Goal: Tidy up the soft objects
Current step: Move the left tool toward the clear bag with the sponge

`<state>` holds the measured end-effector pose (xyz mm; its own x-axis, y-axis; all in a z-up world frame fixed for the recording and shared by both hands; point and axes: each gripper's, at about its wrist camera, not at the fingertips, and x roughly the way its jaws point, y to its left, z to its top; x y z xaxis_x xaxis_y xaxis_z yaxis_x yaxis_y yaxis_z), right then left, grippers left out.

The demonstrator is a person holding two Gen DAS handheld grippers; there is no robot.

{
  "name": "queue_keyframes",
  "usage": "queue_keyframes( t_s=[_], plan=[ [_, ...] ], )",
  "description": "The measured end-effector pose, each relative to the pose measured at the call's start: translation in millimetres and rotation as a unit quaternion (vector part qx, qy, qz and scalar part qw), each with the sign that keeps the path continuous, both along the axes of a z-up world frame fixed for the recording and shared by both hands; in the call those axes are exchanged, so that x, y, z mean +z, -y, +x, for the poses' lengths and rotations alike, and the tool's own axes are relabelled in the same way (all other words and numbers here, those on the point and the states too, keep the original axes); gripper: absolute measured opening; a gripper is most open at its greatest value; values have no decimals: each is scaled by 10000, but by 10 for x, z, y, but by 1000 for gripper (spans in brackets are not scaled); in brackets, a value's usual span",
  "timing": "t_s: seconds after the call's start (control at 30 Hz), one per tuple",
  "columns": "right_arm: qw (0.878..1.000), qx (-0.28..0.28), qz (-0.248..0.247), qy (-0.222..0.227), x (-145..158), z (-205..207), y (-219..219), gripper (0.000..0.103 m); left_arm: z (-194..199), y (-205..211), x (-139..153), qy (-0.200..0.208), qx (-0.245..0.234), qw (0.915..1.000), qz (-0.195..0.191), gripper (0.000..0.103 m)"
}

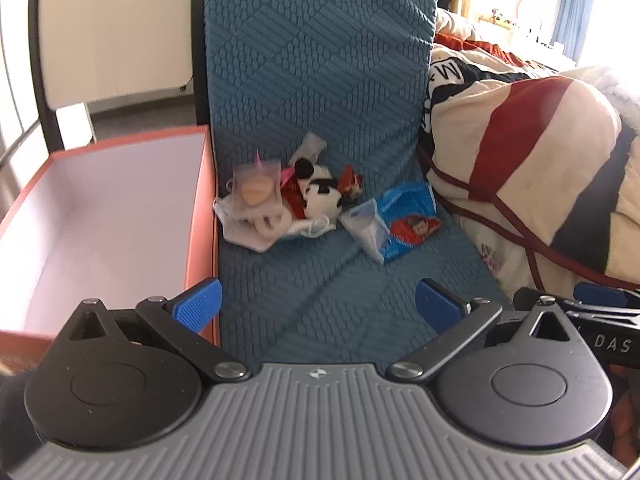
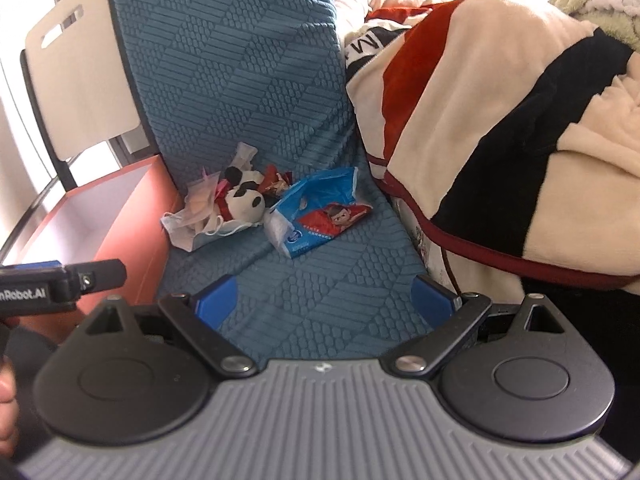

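**Both grippers poised before the pile**

The left gripper [image 1: 318, 306] and right gripper [image 2: 324, 298] hung with fingers spread, empty. Ahead lay the plush dog [image 2: 242, 200] beside a blue tissue pack [image 2: 316, 216]; the orange box [image 1: 100, 216] sat left.

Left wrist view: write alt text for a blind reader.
An open left hand-held gripper points at a small pile on a teal quilted mattress: a black-and-white plush toy, a blue tissue pack and clear bags. An orange box stands left, a striped blanket right.
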<state>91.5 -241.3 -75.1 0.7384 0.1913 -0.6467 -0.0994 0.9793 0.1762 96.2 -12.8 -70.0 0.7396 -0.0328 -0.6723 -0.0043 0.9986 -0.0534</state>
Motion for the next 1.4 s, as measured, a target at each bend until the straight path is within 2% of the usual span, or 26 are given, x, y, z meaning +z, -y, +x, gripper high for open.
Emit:
queue_keyframes(
  t_s=[0.13,0.23,0.4,0.47,0.53,0.77,0.87,0.9,1.1,1.17,1.27,1.4],
  plan=[
    [9999,-141,67,31,-46,137,-6,95,190,9,-69,100,-21,9999,119,103],
    [9996,-210,159,75,-81,249,-13,95,323,-10,-127,331,128,9992,172,103],
    [9991,-273,274,154,-171,469,-17,95,629,1,-255,388,91,9990,220,103],
    [9988,-321,347,104,-206,572,-6,95,735,20,-284,294,155,9991,278,103],
    [9982,-368,449,146,-241,663,26,95,803,22,-269,390,48,9992,92,103],
    [9914,-542,1184,103,-435,990,162,95,1124,143,-355,592,6,9973,441,103],
    [9900,-591,1278,42,-547,1126,145,79,1305,112,-430,507,48,9978,415,103],
    [9894,-600,1321,9,-593,1173,138,79,1360,84,-453,496,66,9981,370,103],
    [9826,-543,1770,-139,-746,1449,81,70,1691,-85,-592,254,368,9987,238,84],
    [9822,-561,1785,-157,-755,1529,44,70,1814,-133,-622,140,516,9981,293,72],
    [9831,-584,1716,-235,-781,1668,-39,70,1990,-199,-682,23,618,9976,301,67],
    [9826,-648,1693,-413,-850,1845,-119,70,2208,-281,-797,-112,736,9967,314,66]
  ],
)
